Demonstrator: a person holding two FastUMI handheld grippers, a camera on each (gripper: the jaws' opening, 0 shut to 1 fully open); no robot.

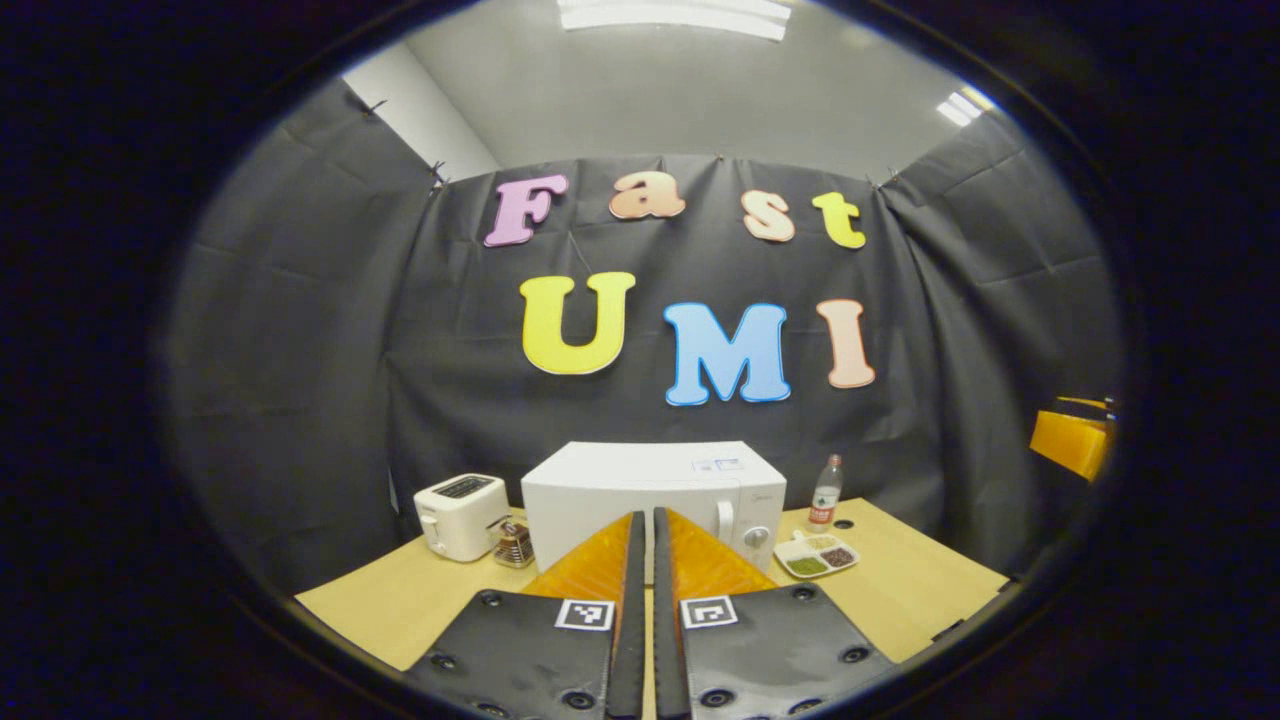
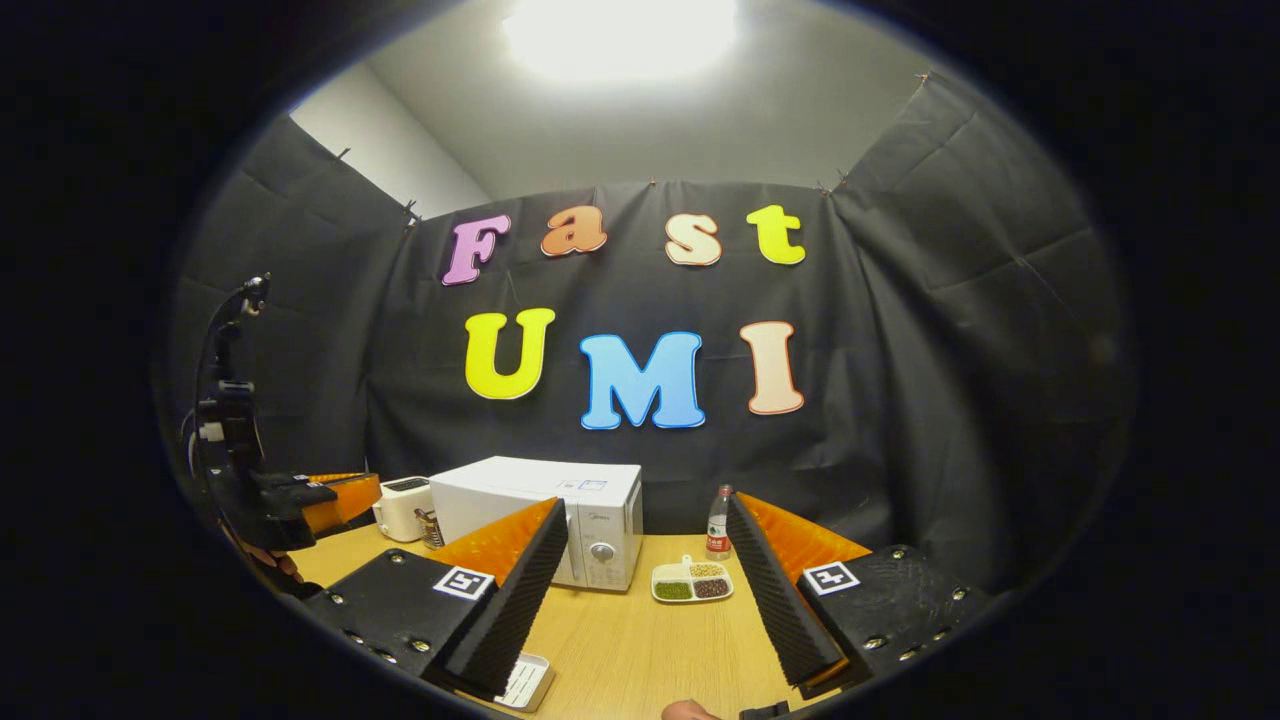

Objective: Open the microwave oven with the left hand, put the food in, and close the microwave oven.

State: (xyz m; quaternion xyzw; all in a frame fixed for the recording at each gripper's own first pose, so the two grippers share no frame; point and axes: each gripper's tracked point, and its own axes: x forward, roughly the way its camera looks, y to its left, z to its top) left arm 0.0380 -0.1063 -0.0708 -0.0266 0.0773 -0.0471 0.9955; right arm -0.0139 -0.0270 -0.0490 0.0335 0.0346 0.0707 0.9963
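Note:
The white microwave [image 1: 600, 485] stands at the back of the wooden table [image 1: 400, 600] with its door closed. It also stands left of centre in the right gripper view [image 2: 500, 490]. A white divided plate of food [image 1: 815, 555] lies to its right, seen too as the plate [image 2: 692, 582]. My left gripper [image 1: 646, 515] is shut with nothing between its fingers, pointing at the microwave front from some distance. My right gripper [image 2: 645, 510] is open wide and empty above the table. A hand holds the left gripper [image 2: 335, 497] at the far left of the right gripper view.
A white toaster [image 1: 460, 515] and a small jar [image 1: 513, 545] stand left of the microwave. A bottle [image 1: 825, 492] stands at the back right, behind the plate. A white flat object [image 2: 525, 680] lies at the table's near edge. Black cloth walls close in the table.

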